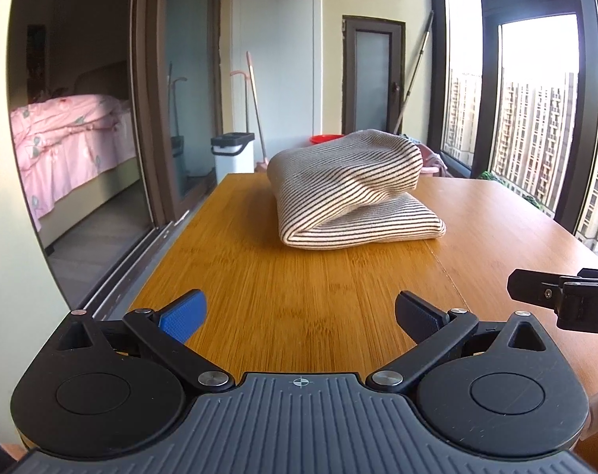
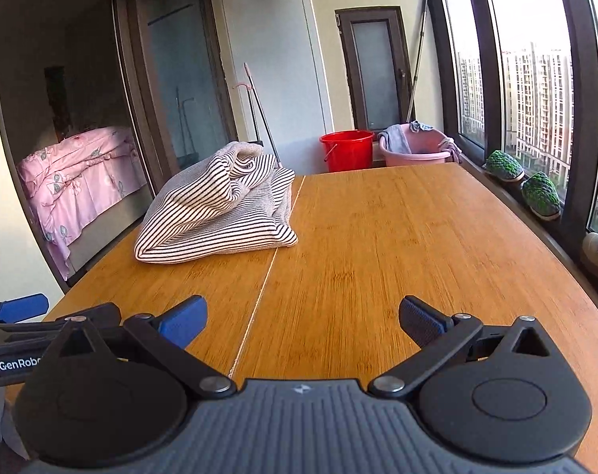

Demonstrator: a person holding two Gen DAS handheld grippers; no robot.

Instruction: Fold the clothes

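Observation:
A striped cream-and-black garment [image 1: 350,189] lies folded in a bundle on the wooden table [image 1: 299,284], its top layer bulging up. It also shows in the right wrist view [image 2: 219,213], left of the table's centre seam. My left gripper [image 1: 300,316] is open and empty, well short of the garment, over the near part of the table. My right gripper [image 2: 302,318] is open and empty, over the near table, right of the garment. The right gripper's body shows at the right edge of the left wrist view [image 1: 567,300].
A red bucket [image 2: 348,150] and a pink basin [image 2: 415,148] with cloths stand beyond the table's far end. Green slippers [image 2: 524,181] sit on the window sill at right. A white bin [image 1: 233,154], mop poles and a sliding door to a bedroom are at left.

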